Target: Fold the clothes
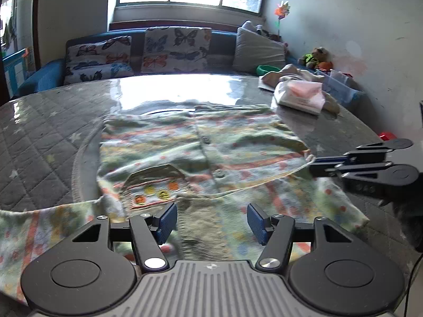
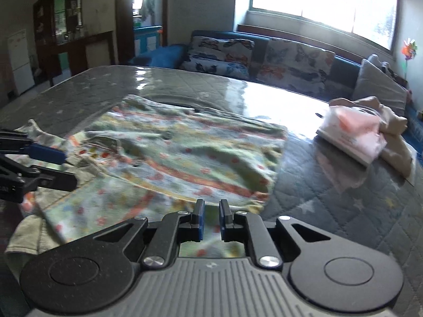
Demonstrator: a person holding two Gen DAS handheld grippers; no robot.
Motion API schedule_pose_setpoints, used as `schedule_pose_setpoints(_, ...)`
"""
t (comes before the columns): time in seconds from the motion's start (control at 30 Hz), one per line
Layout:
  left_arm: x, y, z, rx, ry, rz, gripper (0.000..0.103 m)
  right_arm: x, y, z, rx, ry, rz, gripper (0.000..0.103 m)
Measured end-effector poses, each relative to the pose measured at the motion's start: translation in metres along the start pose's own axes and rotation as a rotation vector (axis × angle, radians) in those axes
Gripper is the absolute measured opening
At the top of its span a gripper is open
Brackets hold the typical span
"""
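Observation:
A small green patterned garment point(image 1: 201, 155) with buttons and a pocket lies partly folded on the quilted table; it also shows in the right wrist view point(image 2: 185, 158). My left gripper point(image 1: 211, 223) is open, hovering over the garment's near edge. My right gripper point(image 2: 211, 219) has its jaws nearly together, a narrow gap showing between the blue pads point(image 2: 201, 220), over the folded edge; cloth shows behind the gap. In the left wrist view it point(image 1: 314, 162) touches the garment's right corner. The left gripper point(image 2: 63, 166) shows at the left of the right wrist view.
Folded pink and cream clothes point(image 1: 304, 92) are stacked at the far right of the table point(image 1: 53, 121); they also show in the right wrist view point(image 2: 362, 134). A sofa with butterfly cushions point(image 1: 174, 50) stands behind. Toys and a blue bin point(image 1: 341, 84) sit by the right wall.

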State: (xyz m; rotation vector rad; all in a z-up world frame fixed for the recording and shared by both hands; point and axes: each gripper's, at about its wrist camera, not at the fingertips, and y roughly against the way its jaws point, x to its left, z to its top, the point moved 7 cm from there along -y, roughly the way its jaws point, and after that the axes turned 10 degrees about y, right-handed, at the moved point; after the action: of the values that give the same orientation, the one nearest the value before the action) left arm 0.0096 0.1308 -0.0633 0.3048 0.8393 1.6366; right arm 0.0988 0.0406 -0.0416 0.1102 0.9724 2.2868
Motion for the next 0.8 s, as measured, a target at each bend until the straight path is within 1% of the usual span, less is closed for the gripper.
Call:
schedule_pose_setpoints(0.1,-0.005,-0.006,-0.005,0.020,-0.021,0.000,0.061,0.009,-0.009,0.000,0.009,-0.008,0.027,0.012)
schedule_pose_setpoints(0.17,-0.004,-0.010,-0.010,0.029,-0.037,0.020,0.061,0.013,-0.016,-0.004,0.028,-0.005,0.037,0.020)
schedule_pose_setpoints(0.2,-0.003,-0.012,-0.012,0.033,-0.045,0.030,0.061,0.014,-0.017,-0.006,0.031,0.004,0.034,0.020)
schedule_pose_setpoints(0.33,0.000,-0.011,-0.017,0.032,-0.042,0.038,0.061,0.017,0.000,-0.007,0.016,0.021,0.034,0.021)
schedule_pose_setpoints(0.37,0.001,-0.010,-0.018,0.032,-0.041,0.041,0.061,0.019,0.010,-0.009,0.008,0.028,0.036,0.021)
schedule_pose_setpoints(0.5,0.004,-0.009,-0.022,0.030,-0.038,0.049,0.061,0.024,0.036,-0.022,0.006,0.036,0.036,0.021)
schedule_pose_setpoints(0.57,0.006,-0.008,-0.024,0.029,-0.036,0.054,0.061,0.026,0.047,-0.034,0.014,0.043,0.029,0.021)
schedule_pose_setpoints(0.7,0.008,-0.007,-0.027,0.024,-0.032,0.061,0.062,0.029,0.052,-0.054,0.050,0.041,0.022,0.021)
schedule_pose_setpoints(0.8,0.009,-0.002,-0.025,0.017,-0.029,0.065,0.063,0.030,0.054,-0.060,0.059,0.053,0.008,0.021)
